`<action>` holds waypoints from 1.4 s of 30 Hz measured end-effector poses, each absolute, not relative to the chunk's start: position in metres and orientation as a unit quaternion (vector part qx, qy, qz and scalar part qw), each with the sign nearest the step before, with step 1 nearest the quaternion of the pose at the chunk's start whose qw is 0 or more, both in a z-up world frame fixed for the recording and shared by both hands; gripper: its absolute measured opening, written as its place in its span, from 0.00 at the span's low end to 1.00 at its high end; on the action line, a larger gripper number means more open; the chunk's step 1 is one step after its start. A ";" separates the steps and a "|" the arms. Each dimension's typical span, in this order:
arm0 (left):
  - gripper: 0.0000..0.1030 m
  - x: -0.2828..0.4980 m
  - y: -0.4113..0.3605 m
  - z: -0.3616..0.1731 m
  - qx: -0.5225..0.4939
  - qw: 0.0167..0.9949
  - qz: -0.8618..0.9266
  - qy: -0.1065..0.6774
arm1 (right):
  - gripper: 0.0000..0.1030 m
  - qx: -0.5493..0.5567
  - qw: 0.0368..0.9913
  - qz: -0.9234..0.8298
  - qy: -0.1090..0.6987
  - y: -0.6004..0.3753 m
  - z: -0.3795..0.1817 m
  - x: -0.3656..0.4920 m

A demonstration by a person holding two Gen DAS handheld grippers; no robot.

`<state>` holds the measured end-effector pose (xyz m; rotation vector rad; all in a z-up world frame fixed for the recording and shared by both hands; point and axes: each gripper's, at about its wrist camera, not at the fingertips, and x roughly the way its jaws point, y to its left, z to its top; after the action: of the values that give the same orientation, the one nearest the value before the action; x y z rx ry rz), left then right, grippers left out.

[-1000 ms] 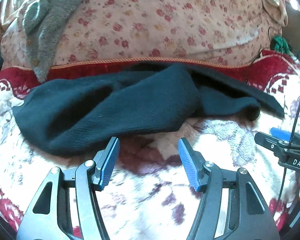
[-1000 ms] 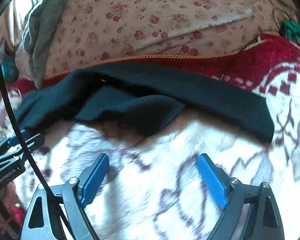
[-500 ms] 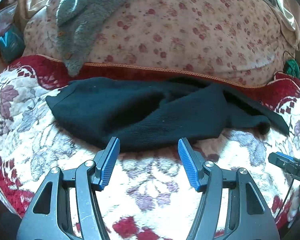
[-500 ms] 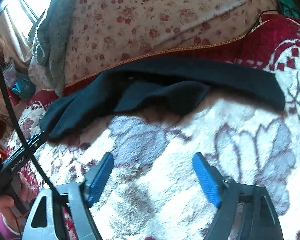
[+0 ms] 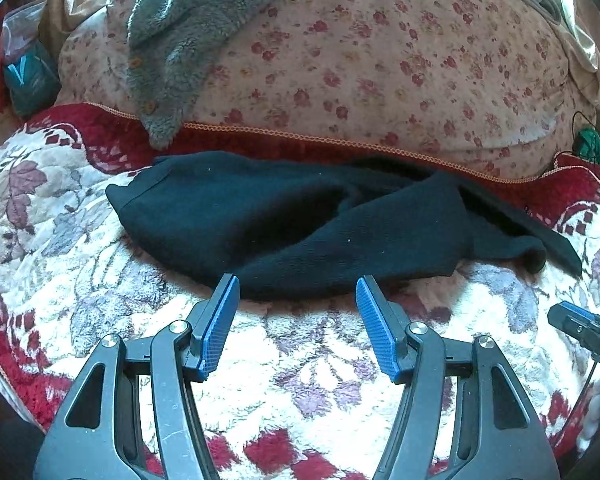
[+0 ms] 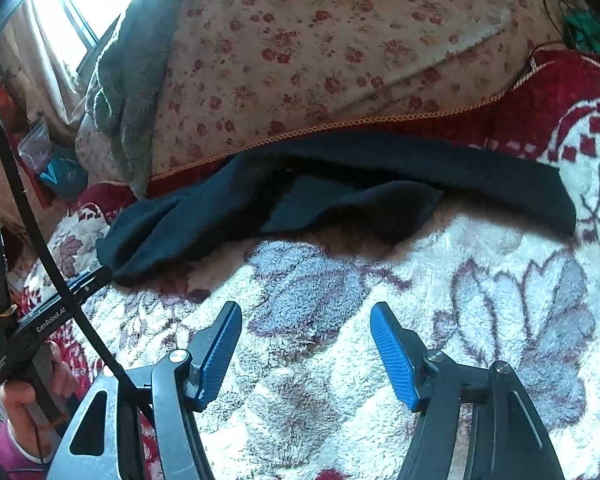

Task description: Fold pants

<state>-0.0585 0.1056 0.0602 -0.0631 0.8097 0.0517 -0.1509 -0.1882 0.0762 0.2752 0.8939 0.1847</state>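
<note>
Partly bunched black pants, far leg overlapped, both grippers' jaws spread, empty

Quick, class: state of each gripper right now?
Left gripper: open, holding nothing, near the black pants.
Right gripper: open, empty.

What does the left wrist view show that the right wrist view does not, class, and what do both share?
Only the left wrist view shows the open left hand-held gripper from behind, close to the pants' near edge.

Only the right wrist view shows the window, the person's hand and the open right hand-held gripper from behind, over bare blanket.

Both show the dark pants unfolded on the flowered blanket, the floral quilt and the grey fleece.
</note>
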 end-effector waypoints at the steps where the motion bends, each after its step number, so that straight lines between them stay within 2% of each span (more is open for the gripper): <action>1: 0.59 -0.058 0.105 0.060 -0.032 0.918 0.025 0.394 | 0.63 0.131 0.888 0.088 0.431 -0.187 0.076 -0.151; 15: 0.59 -0.055 0.110 0.058 -0.034 0.915 0.025 0.402 | 0.63 0.143 0.880 0.082 0.444 -0.190 0.072 -0.146; 25: 0.59 -0.053 0.166 0.047 -0.061 0.904 0.068 0.418 | 0.63 0.188 0.873 0.057 0.447 -0.232 0.063 -0.145; 32: 0.59 -0.050 0.202 0.041 -0.088 0.895 0.105 0.425 | 0.63 0.156 0.880 0.044 0.447 -0.228 0.063 -0.121; 36: 0.59 -0.049 0.213 0.042 -0.103 0.894 0.114 0.421 | 0.62 0.250 0.856 0.095 0.443 -0.228 0.060 -0.110; 42: 0.59 -0.037 0.214 0.039 -0.116 0.890 0.110 0.427 | 0.63 0.253 0.850 0.097 0.451 -0.213 0.051 -0.094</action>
<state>-0.0368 0.2143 0.0387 -0.2401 0.8872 0.2279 -0.0945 -0.2126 0.0514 0.5336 0.9502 0.2045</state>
